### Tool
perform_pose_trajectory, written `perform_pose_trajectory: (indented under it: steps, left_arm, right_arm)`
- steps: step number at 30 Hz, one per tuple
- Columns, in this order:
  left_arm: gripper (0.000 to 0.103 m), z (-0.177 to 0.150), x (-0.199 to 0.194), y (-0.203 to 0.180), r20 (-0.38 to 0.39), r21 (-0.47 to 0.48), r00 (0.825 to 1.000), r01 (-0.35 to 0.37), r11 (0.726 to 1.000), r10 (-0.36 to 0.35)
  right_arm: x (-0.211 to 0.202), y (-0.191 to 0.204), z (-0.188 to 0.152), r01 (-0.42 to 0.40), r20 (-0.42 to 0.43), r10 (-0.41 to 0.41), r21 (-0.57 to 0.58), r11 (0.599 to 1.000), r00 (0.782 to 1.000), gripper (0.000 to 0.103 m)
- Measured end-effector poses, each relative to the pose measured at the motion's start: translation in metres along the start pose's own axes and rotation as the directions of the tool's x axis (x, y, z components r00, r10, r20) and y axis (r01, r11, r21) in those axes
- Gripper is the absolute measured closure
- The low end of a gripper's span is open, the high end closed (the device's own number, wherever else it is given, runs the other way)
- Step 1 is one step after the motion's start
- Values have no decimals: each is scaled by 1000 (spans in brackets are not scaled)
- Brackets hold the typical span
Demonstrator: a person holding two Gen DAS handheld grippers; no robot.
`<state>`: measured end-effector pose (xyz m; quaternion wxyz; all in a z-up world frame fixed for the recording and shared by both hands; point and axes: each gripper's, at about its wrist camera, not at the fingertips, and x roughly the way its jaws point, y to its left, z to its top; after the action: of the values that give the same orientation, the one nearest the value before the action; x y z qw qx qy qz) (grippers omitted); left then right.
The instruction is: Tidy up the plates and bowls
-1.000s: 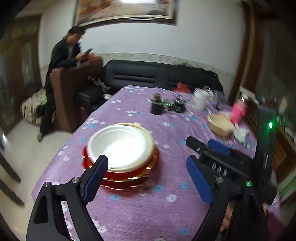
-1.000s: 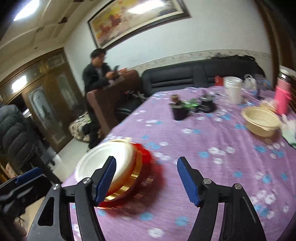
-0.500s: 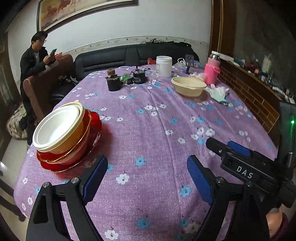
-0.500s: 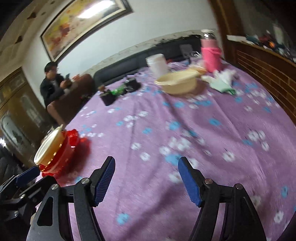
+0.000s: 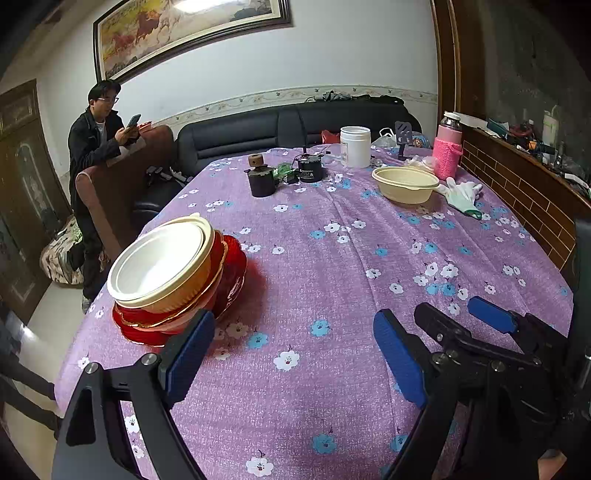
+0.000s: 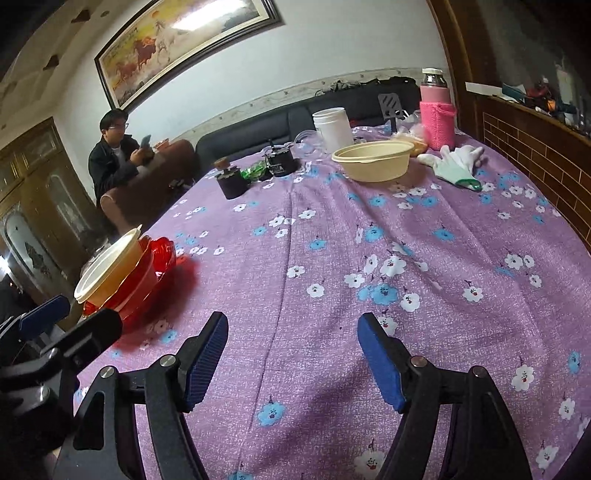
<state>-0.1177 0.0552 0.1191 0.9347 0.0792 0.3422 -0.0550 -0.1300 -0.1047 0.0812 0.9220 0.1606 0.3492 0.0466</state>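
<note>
A table draped in a purple flowered cloth is seen, with a stack of bowls and red plates set near its left edge and a single cream bowl well apart at the far side. The left gripper is held open and empty; the right gripper, its jaws just widened, is likewise empty.

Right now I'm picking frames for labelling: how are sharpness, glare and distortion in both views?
Left wrist: sharp, fisheye bends the door frame, lamp glare on the horse painting. Right wrist: sharp too, the same glare, stronger tilt, and a soft shadow on the purple tablecloth.
</note>
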Motion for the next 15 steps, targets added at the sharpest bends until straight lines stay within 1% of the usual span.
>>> perform_pose_trajectory:
  steps: [8, 15]
  left_arm:
    - [16, 0, 1, 1, -6, -5, 1000, 16, 1000, -16]
    - [16, -2, 8, 4, -34, -17, 999, 24, 1000, -25]
  right_arm:
    - [2, -1, -2, 12, -15, -12, 5, 1000, 1000, 24]
    - [8, -4, -3, 17, -42, -16, 21, 1000, 999, 24]
